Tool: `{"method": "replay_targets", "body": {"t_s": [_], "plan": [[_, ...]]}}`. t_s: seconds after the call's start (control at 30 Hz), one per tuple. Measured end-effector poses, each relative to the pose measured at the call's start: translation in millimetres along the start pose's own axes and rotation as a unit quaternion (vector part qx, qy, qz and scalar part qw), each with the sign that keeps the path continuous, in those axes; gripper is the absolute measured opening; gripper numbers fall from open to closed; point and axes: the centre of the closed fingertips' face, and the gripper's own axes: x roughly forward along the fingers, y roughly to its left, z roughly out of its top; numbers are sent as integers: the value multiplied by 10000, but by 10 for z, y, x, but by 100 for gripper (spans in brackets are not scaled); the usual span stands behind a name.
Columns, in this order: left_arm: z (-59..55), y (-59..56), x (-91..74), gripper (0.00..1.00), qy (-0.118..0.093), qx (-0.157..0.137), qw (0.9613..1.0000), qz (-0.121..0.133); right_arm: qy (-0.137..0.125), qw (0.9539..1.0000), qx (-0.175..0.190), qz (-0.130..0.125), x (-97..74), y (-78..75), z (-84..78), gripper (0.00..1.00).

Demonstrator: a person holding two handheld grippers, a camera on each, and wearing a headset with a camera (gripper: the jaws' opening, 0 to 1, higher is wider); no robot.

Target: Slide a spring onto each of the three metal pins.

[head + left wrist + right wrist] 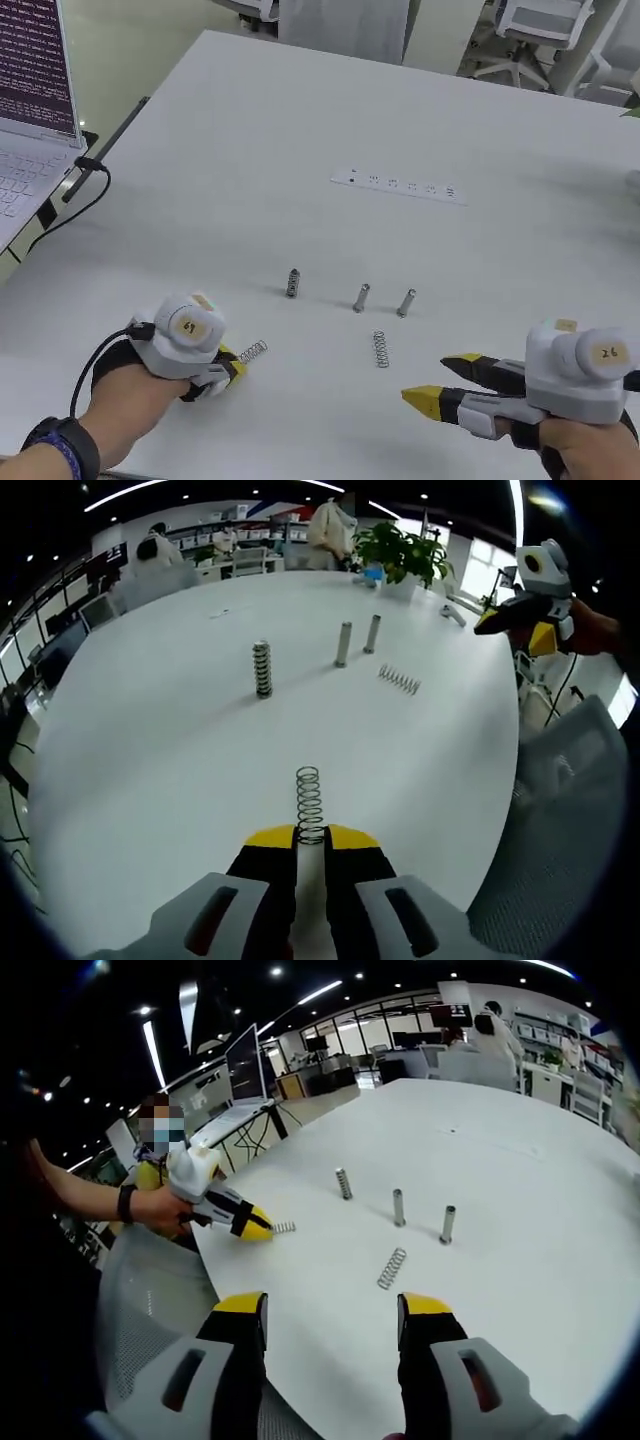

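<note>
Pins (361, 298) stand upright in a row on a white table (300, 140), with the second of three fittings apparently in hand. Left gripper (311, 832) is clamped on a spring (310, 798) near the front edge; right gripper (333, 1305) hangs wide open, empty. Leftmost pin (292, 283) wears its coil; two are bare, with a loose spring (381, 349) lying just before them. The next move likely needs the held coil upright, its bore over a bare pin.
</note>
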Motion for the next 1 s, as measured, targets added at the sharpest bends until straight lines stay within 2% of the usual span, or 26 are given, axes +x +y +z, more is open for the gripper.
{"method": "replay_targets", "body": {"t_s": [0.13, 0.57, 0.63, 0.77, 0.87, 1.0], "plan": [[-68, 19, -3, 2, 109, 97, 9999, 53, 0, 10000, -30, 32, 13, 20, 16, 51], [29, 71, 59, 6, 2, 0, 10000, 98, 123, 9998, -129, 79, 15, 63, -32, 54], [23, 62, 60, 3, 59, 261, 9996, 92, 158, 9997, -162, 77, 14, 64, -47, 55], [8, 69, 55, 2, 143, 270, 9995, 89, 188, 9996, -178, 118, 18, 82, -64, 57], [41, 80, 2, 2, 3, 72, 9999, 99, 231, 9994, -204, 143, 23, 90, -76, 59], [110, 54, -76, 2, -194, 9, 9998, 56, 244, 9991, -234, 247, 51, 123, -55, 59]]}}
